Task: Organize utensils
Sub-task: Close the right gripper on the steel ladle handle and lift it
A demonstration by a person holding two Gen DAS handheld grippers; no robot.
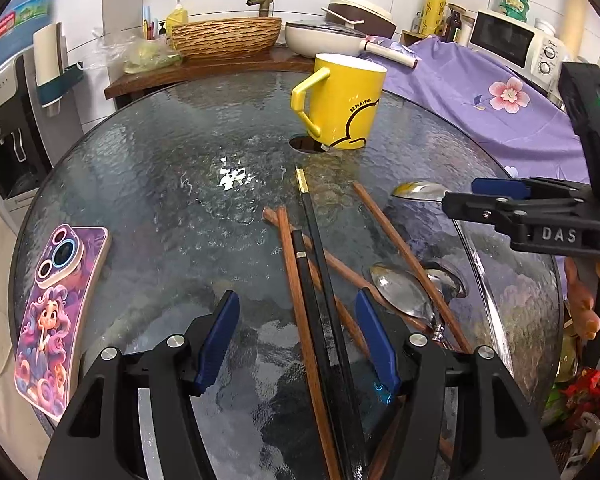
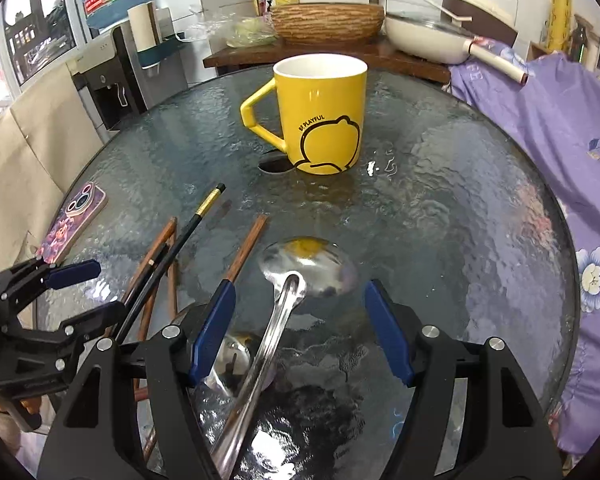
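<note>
Right wrist view: right gripper (image 2: 300,312) released, fingers straddling a steel spoon (image 2: 300,264) lying on the round glass table (image 2: 460,200) before a yellow ceramic mug (image 2: 324,120). Left gripper (image 1: 296,328) released over black and brown wooden chopsticks (image 1: 312,264).

The left claw (image 1: 298,340) hung over the glass tabletop (image 1: 160,168) with its blue pads apart, and black chopsticks (image 1: 320,280) and brown chopsticks (image 1: 296,288) ran between the pads, untouched by either. Two steel spoons (image 1: 404,292) lay just right of the pile, crossed by one brown stick. A yellow mug (image 1: 344,100) stood upright farther back. The right claw (image 1: 460,196) reached in from the right over a third spoon (image 1: 416,191). A phone (image 1: 56,312) lay face down at the left rim.
</note>
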